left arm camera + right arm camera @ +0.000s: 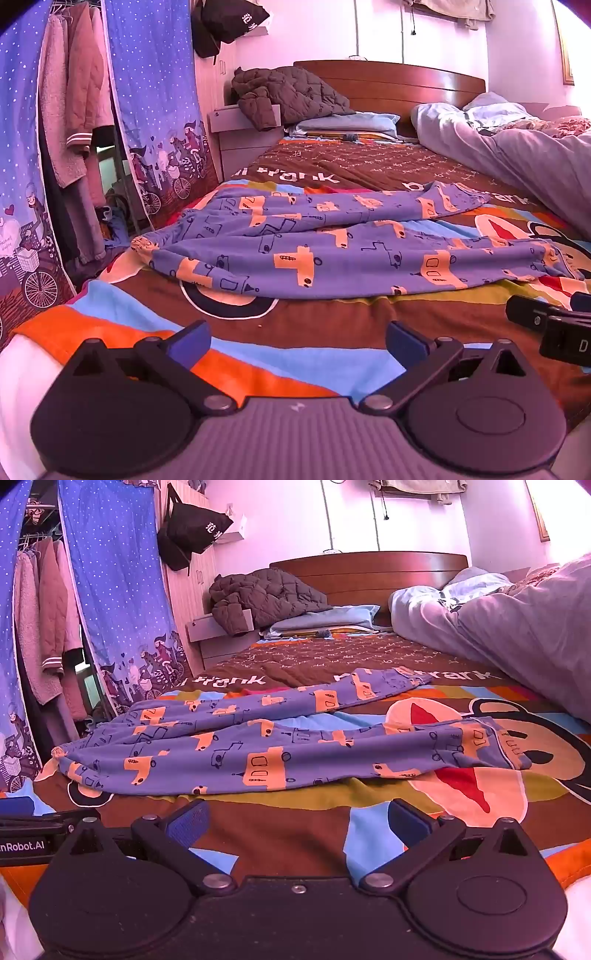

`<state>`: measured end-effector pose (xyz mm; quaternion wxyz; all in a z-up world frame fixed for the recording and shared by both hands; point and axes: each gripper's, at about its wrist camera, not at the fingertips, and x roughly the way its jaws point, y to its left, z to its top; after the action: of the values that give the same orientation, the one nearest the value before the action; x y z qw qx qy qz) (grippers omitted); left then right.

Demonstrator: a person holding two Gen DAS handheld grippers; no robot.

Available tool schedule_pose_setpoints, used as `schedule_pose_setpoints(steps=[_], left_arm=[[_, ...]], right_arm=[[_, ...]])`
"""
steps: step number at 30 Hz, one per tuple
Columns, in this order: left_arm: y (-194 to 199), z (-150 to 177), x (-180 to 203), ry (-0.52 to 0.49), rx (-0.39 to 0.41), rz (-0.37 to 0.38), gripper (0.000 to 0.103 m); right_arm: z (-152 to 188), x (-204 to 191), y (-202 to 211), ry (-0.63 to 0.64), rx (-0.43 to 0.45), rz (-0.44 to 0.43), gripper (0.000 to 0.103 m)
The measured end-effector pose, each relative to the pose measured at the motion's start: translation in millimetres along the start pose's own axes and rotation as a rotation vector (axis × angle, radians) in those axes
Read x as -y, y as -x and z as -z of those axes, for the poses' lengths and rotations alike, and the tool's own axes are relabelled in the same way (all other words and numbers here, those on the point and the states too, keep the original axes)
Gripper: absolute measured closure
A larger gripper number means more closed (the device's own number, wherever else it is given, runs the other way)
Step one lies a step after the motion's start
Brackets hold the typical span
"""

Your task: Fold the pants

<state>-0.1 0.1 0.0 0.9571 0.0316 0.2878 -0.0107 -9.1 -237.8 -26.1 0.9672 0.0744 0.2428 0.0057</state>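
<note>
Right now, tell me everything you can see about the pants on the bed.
The pants are thin blue fabric printed with orange vehicles and dark line drawings. They lie unfolded and wrinkled across the patterned bedspread, gathered waistband at the left, the two legs spread apart toward the right, with the far leg angled away. Only the bedspread touches them; both tongs, left and right, are open and short of them.

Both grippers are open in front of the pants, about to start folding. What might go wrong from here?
The pants lie rumpled with legs splayed apart, so a fold now may trap wrinkles. They rest directly on the bedspread, so either gripper could pinch that too. The waistband sits near the bed's edge and might slide off.
</note>
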Motion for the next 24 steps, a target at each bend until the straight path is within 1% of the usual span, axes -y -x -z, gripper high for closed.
schedule_pose_setpoints(steps=[24], left_arm=[[-0.2,-0.4,-0.4,0.009,0.004,0.002,0.000]], right_arm=[[0.3,0.1,0.5,0.004,0.002,0.002,0.001]])
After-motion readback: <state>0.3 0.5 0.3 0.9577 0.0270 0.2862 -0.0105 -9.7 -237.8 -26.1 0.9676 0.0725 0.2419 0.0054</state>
